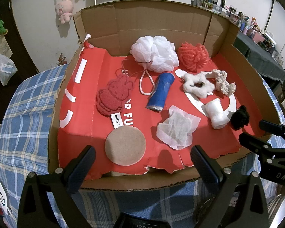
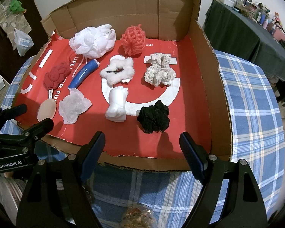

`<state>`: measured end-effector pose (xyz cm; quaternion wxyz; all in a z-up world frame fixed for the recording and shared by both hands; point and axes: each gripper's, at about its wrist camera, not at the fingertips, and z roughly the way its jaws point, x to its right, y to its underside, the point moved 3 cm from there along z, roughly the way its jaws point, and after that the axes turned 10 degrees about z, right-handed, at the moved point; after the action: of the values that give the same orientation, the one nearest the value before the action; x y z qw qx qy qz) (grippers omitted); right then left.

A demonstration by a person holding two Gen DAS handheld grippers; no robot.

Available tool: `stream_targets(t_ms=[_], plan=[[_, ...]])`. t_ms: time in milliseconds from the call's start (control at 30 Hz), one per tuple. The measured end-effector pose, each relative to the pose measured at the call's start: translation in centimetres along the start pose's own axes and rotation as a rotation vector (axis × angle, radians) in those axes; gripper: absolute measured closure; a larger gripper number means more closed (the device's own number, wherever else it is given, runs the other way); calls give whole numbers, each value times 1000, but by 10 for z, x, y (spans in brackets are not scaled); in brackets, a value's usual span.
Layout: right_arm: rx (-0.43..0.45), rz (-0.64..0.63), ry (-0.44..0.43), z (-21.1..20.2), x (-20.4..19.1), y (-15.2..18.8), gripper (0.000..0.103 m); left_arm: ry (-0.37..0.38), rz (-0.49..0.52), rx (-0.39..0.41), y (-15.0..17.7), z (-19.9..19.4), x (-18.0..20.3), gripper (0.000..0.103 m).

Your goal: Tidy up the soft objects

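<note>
Mostly fluffy: white mesh pouf (image 1: 154,53), black scrunchie (image 2: 154,116), round tan pad (image 1: 125,146).

The left gripper (image 1: 142,163) and right gripper (image 2: 142,148) hang side by side, tilted steeply downward. Both have their fingers spread wide with nothing between them.
</note>
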<state>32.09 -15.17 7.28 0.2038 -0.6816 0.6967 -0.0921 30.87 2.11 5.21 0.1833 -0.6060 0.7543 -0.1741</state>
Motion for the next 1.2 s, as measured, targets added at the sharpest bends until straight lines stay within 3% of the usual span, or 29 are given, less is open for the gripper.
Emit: stream_targets(t_ms=[1200], plan=[[2, 1, -5, -1, 2, 1, 23, 2, -5, 1, 1, -1, -1, 1]])
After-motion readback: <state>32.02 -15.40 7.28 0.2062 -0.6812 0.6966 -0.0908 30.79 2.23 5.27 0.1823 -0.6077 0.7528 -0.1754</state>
